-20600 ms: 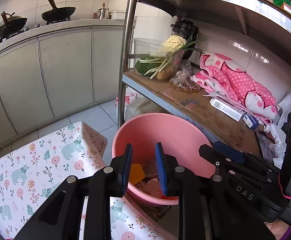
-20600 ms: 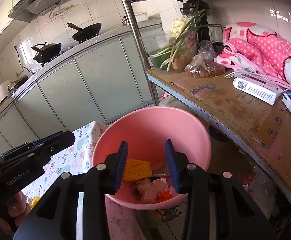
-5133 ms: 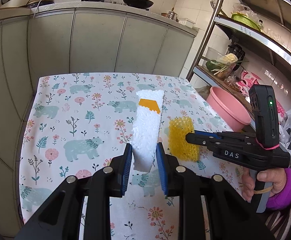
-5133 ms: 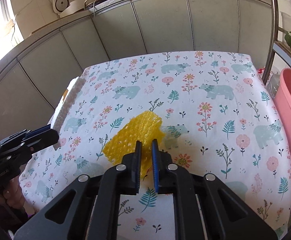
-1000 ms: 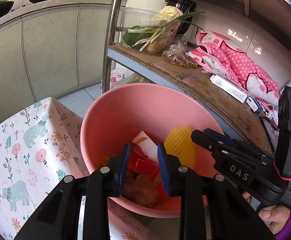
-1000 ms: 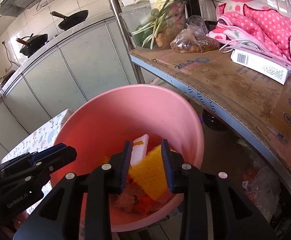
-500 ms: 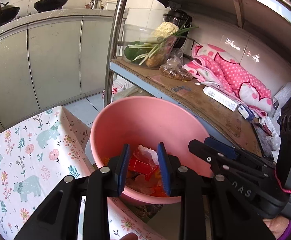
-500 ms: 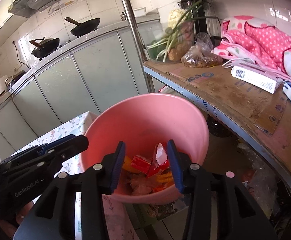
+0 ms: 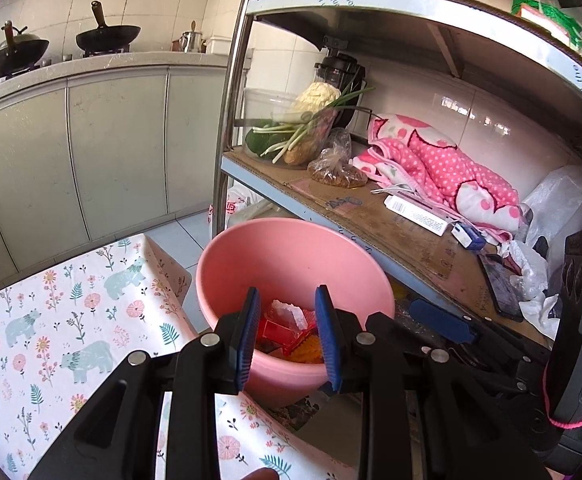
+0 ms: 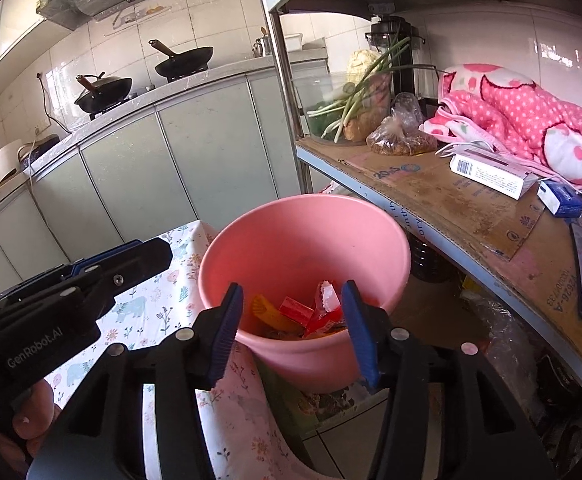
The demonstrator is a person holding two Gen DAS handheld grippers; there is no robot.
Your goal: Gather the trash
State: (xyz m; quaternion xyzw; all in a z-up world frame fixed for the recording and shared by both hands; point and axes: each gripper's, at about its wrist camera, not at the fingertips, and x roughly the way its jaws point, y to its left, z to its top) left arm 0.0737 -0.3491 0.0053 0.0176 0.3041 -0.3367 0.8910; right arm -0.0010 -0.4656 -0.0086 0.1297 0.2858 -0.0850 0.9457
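Kitchen cabinets and a metal shelf (image 9: 371, 216) back the left wrist view, where the left gripper (image 9: 287, 332) hangs spread and empty above the pink bucket (image 9: 251, 252) holding the trash (image 9: 287, 320). From the right wrist, the right gripper (image 10: 291, 320) likewise gapes empty over that bucket beside the floral tablecloth (image 10: 159, 304).

Open bucket (image 10: 251, 236) mouth, shelf (image 10: 443, 216) alongside

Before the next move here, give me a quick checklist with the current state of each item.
1. Left gripper open and holding nothing: ok.
2. Right gripper open and holding nothing: ok.
3. Trash lies inside the pink bucket, including the white foam piece: ok.
4. Bucket upright beside the table: ok.
5. Grippers apart from each other and from the bucket rim: ok.
6. More trash left on the table: cannot tell, only a corner shows.
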